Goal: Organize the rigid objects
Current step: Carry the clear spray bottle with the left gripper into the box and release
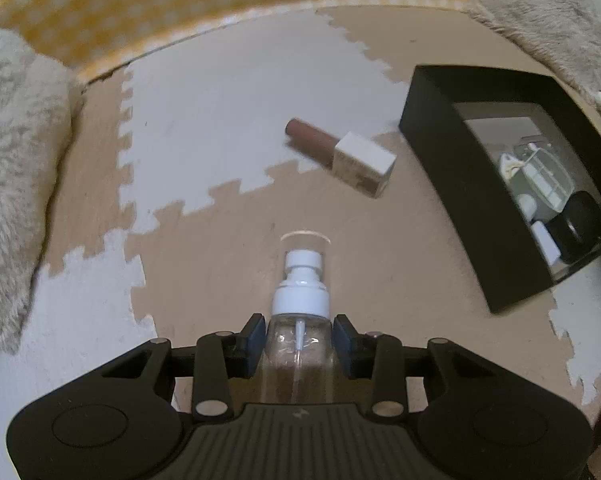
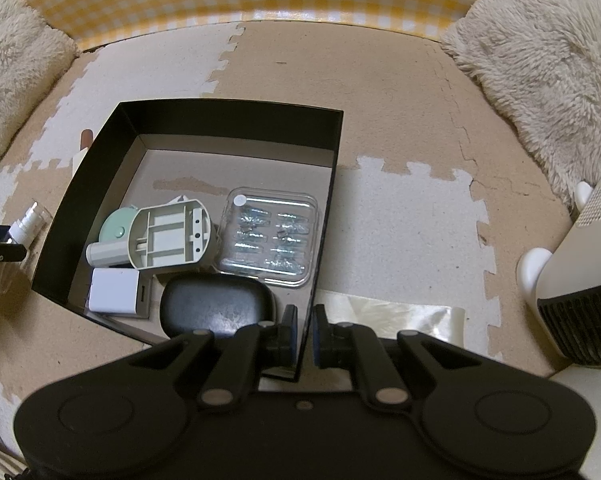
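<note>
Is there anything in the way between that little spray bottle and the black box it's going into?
Nothing visible on the mat between them. The spray bottle, held in the left gripper, only has to clear the near wall of the black box, and bare floor shows at the box's far end.

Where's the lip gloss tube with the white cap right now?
The lip gloss tube lies on the foam floor mat in the left wrist view, just left of the black box and beyond the spray bottle held in the left gripper.

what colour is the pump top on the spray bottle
White, on a clear spray bottle, under a clear cap. It shows best in the left wrist view.
</note>
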